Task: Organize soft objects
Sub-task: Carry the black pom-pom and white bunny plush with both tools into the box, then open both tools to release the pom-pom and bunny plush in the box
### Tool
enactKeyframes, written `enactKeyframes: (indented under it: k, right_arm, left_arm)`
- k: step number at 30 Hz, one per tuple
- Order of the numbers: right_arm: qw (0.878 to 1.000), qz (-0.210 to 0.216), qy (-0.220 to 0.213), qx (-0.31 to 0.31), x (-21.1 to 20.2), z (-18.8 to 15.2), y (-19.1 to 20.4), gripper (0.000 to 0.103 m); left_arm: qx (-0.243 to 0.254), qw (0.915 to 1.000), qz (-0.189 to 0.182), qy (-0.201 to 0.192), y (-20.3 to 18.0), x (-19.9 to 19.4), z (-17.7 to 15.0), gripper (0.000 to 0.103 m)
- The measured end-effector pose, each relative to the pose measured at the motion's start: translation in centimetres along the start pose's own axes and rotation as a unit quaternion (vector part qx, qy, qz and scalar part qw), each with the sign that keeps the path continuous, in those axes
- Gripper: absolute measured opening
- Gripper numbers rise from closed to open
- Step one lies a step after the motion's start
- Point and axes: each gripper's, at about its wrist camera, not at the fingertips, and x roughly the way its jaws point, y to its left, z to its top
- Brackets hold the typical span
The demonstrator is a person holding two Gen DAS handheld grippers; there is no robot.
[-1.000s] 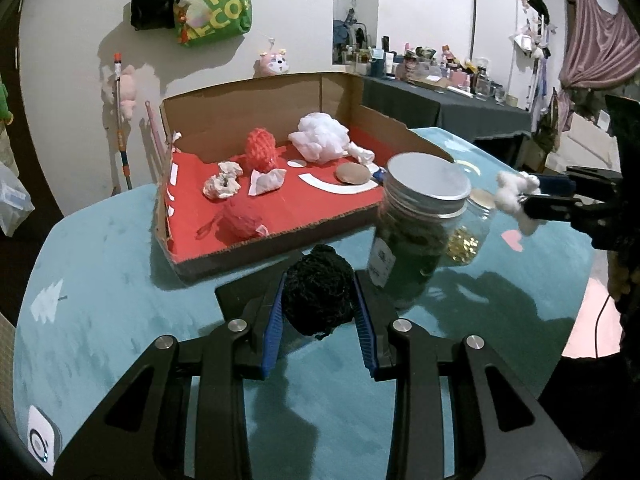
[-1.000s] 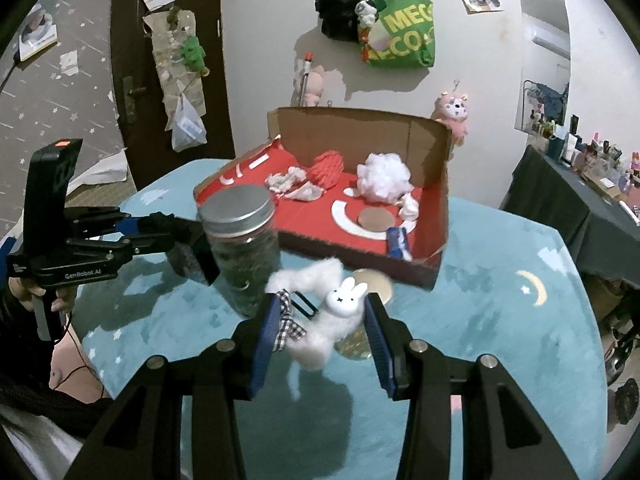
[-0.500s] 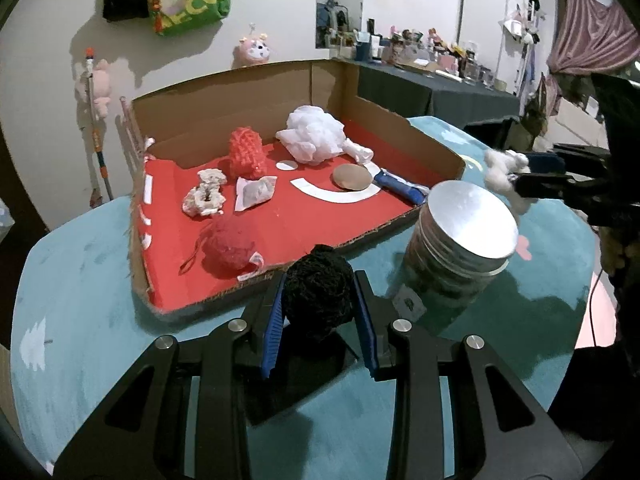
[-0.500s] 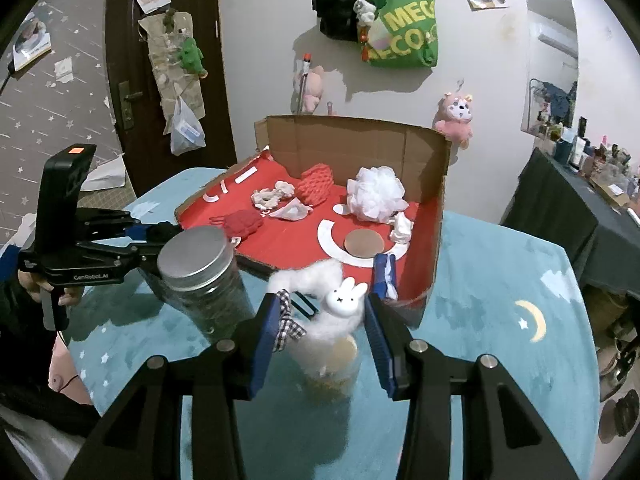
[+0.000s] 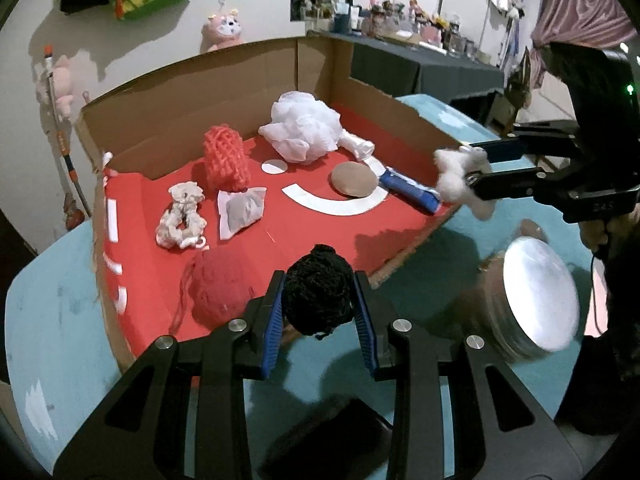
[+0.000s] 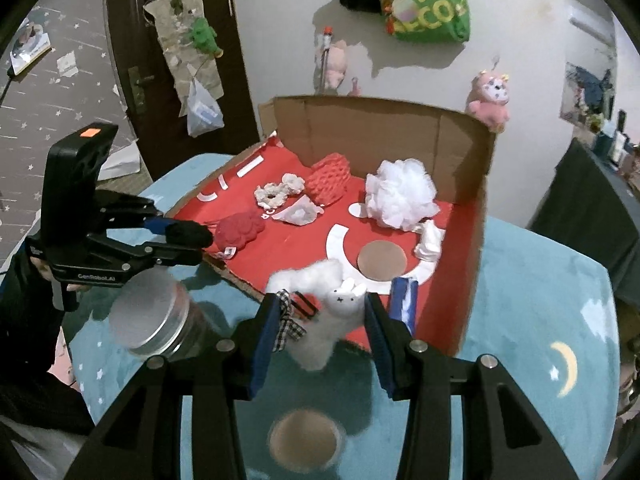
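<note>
Our left gripper (image 5: 320, 312) has its jaws closed on a black fuzzy yarn ball (image 5: 319, 293); our right gripper (image 6: 320, 322) clamps a white plush bunny (image 6: 334, 320). The red-lined cardboard box (image 5: 224, 80) lies just ahead of both, the left nearer its front edge.

Black yarn ball (image 5: 319, 289) clamped betw. blue fingers (image 5: 273, 322) of left gripper (image 5: 320, 320), held over front edge of cardboard box (image 5: 224, 92), white plush bunny (image 5: 462, 178) pinched in right gripper (image 5: 474, 174) by box's right corner, silver-lidded jar (image 5: 536, 292) blurred on teal desk (image 5: 48, 320).
</note>
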Motion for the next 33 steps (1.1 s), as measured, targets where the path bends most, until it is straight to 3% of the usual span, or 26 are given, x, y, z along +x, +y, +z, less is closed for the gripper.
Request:
enactKeyframes:
  k: [8, 18, 33]
  right_arm:
    - [0.997, 0.028, 0.062, -0.025, 5.0, 2.5, -0.6, 0.046]
    - [0.987, 0.047, 0.142, -0.060, 10.6, 3.9, -0.9, 0.046]
    - [0.980, 0.037, 0.182, -0.073, 13.7, 4.3, -1.0, 0.047]
  left_arm:
    - [0.029, 0.9978, -0.020, 0.055, 0.7, 4.2, 2.5, 0.030]
    - [0.059, 0.9916, -0.014, 0.114, 1.2, 8.6, 4.1, 0.030]
    - [0.066, 0.9893, -0.007, 0.130, 1.4, 11.2, 4.6, 0.031]
